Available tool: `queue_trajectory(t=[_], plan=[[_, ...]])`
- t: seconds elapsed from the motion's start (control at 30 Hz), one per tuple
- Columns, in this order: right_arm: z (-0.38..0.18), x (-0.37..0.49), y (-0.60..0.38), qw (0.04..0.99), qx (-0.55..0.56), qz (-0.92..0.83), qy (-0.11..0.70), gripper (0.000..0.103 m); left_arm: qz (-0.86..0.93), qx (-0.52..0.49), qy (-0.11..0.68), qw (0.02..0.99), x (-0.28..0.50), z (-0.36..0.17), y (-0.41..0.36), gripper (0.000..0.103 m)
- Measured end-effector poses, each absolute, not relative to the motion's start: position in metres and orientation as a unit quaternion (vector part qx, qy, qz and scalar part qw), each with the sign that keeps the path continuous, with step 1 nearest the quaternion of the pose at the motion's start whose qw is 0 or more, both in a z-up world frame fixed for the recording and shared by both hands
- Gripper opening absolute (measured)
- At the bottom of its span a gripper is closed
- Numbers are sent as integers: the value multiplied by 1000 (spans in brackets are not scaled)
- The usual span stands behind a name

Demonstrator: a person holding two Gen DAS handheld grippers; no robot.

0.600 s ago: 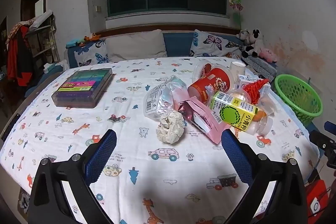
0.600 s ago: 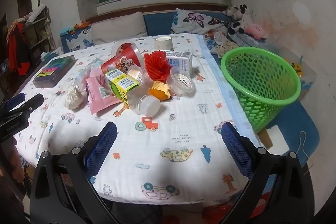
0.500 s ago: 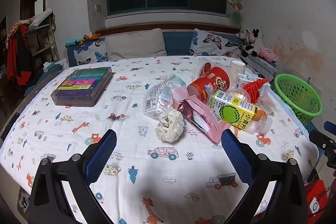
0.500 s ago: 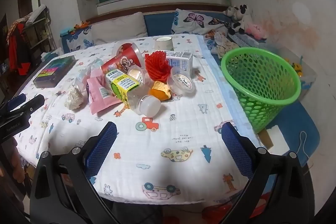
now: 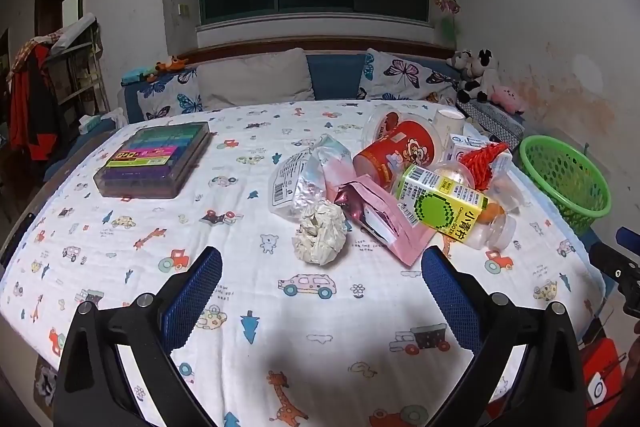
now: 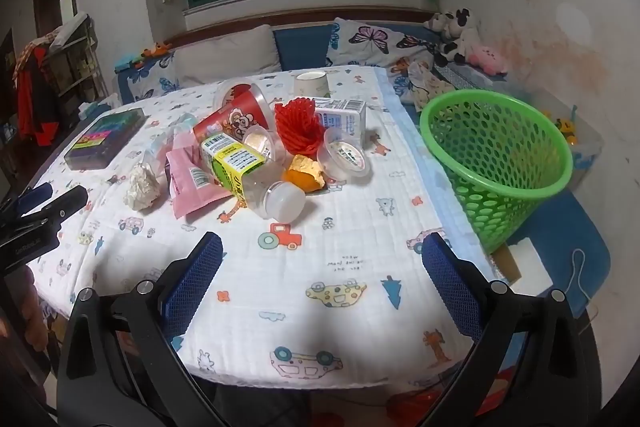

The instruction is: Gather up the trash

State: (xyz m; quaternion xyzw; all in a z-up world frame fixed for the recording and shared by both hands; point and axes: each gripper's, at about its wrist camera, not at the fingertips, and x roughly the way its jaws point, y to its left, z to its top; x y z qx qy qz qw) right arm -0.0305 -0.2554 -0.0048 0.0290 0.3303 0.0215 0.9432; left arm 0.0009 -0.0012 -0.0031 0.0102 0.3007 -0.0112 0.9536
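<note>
I hold both my left gripper [image 5: 320, 291] and right gripper [image 6: 320, 287] spread and empty, nothing collected yet, so next I should reach for the paper ball [image 5: 319, 237], bound for the green basket [image 6: 496, 163].

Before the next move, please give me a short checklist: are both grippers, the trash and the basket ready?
1. Left gripper open, nothing between the fingers: ok.
2. Right gripper open, nothing between the fingers: ok.
3. Paper ball free to grasp, just ahead of the left gripper, top uncovered: ok.
4. Basket upright at the table's right edge, mouth open: ok.
5. Basket holds nothing yet: cannot tell, its bottom is hidden.
6. Trash gathered in the basket: not ok, the carton and bottle lie on the table.
</note>
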Motion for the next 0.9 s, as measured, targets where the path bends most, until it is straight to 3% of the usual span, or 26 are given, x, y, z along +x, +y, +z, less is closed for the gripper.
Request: queue_trajectory(t=[0.9], plan=[[-1, -11, -260, 944, 26, 31, 328, 99, -13, 16, 301, 953, 21, 0, 0, 97]])
